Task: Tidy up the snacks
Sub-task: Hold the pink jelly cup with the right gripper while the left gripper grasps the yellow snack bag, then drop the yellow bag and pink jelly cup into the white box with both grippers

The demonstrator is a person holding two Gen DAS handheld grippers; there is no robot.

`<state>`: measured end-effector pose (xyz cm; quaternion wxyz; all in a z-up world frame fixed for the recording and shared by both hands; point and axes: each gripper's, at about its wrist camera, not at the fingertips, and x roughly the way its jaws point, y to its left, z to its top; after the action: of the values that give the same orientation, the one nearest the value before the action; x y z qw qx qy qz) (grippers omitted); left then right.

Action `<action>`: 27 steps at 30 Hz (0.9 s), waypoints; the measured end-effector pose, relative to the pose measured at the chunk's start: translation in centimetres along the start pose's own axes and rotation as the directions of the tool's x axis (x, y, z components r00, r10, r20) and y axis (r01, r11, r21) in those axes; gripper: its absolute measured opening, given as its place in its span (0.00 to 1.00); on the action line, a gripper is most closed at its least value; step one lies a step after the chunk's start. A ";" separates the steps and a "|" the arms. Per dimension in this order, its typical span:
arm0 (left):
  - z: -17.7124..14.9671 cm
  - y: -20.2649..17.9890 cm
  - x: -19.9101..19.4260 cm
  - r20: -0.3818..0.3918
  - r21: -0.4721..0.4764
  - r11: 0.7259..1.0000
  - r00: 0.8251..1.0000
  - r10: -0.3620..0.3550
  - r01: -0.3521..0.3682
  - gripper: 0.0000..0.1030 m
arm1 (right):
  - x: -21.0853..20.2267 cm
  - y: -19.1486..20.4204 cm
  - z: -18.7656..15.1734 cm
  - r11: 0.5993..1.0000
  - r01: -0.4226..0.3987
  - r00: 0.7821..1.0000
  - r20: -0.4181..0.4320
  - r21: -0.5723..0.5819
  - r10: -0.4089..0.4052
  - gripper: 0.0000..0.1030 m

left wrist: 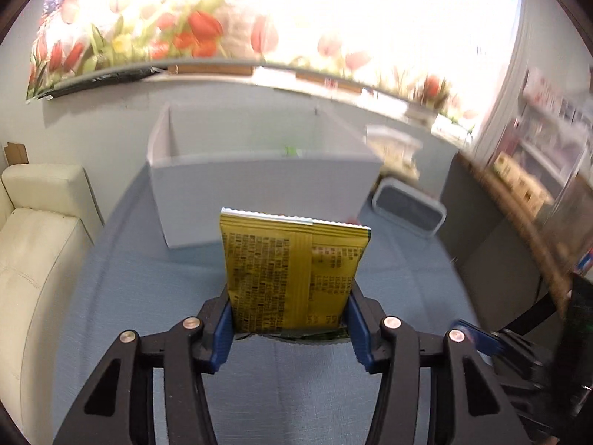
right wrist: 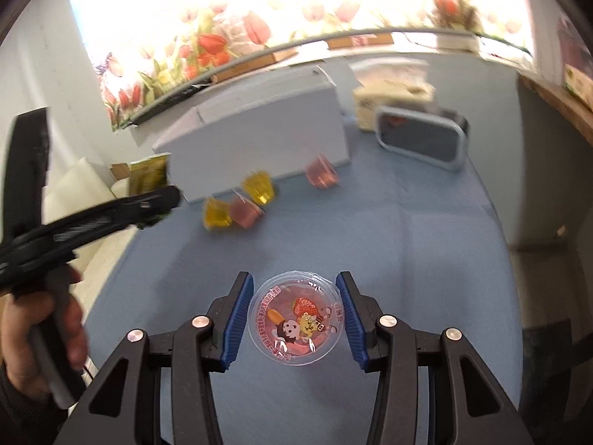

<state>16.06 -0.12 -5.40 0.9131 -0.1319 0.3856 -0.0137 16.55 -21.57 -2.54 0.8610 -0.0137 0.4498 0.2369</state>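
My left claw (left wrist: 291, 311) holds a yellow snack packet (left wrist: 292, 270). Its blue pads (left wrist: 224, 328) squeeze both sides of the packet, which stands up tall above the blue table (left wrist: 148, 296). At 12 o'clock from the packet, further back on the table, sits a white box (left wrist: 267, 181) with an open top. At 2 o'clock from the packet lies a grey tray (left wrist: 407, 207), just beside the box.

My right claw (right wrist: 294, 320) is closed on a jelly cup (right wrist: 294, 320) with a strawberry picture on its lid. The blue pads touch the cup's rim on both sides.

From the right camera, four more jelly cups sit on the table near the front of the white box (right wrist: 259, 141), at about 11 and 12 o'clock from my cup: two yellow cups (right wrist: 259, 187) and two pink cups (right wrist: 321, 172). They look blurry. At 9 o'clock I see my left hand (right wrist: 40, 337) gripping its black handle.
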 end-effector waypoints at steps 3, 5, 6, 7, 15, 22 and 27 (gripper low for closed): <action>3.0 1.9 -1.5 0.023 -0.044 0.997 0.997 -0.067 0.068 0.55 | 0.9 1.2 3.2 0.999 -0.023 1.000 0.018 -0.028 0.023 0.49; 6.0 3.4 -1.7 0.058 -0.075 0.993 0.994 -0.090 0.094 0.55 | 1.3 1.9 6.0 0.998 -0.035 0.998 0.049 -0.044 0.037 0.49; 7.2 4.1 -1.6 0.075 -0.082 0.992 0.993 -0.093 0.099 0.55 | 1.6 2.1 7.3 0.998 -0.038 0.997 0.062 -0.049 0.041 0.49; 8.7 4.9 -1.3 0.081 -0.099 0.988 0.991 -0.108 0.116 0.55 | 2.0 2.4 8.9 0.998 -0.041 0.996 0.073 -0.055 0.045 0.49; 15.3 7.5 5.2 -0.013 -0.093 0.984 0.988 -0.155 0.153 0.55 | 7.1 3.7 19.0 0.996 -0.057 0.993 0.099 -0.070 0.064 0.49; 15.2 9.0 10.0 -0.094 -0.056 0.996 0.992 -0.079 0.074 0.56 | 13.4 3.3 21.7 0.997 -0.017 1.000 0.022 -0.072 0.019 0.49; 15.1 9.6 9.8 -0.072 -0.014 1.000 0.997 -0.023 0.022 1.00 | 14.8 1.4 21.8 1.000 0.004 1.000 0.013 -0.002 -0.004 0.87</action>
<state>32.88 11.37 -4.57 0.8975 -0.1417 0.4168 -0.0263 39.85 -9.29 -0.92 0.8644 -0.0139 0.4439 0.2357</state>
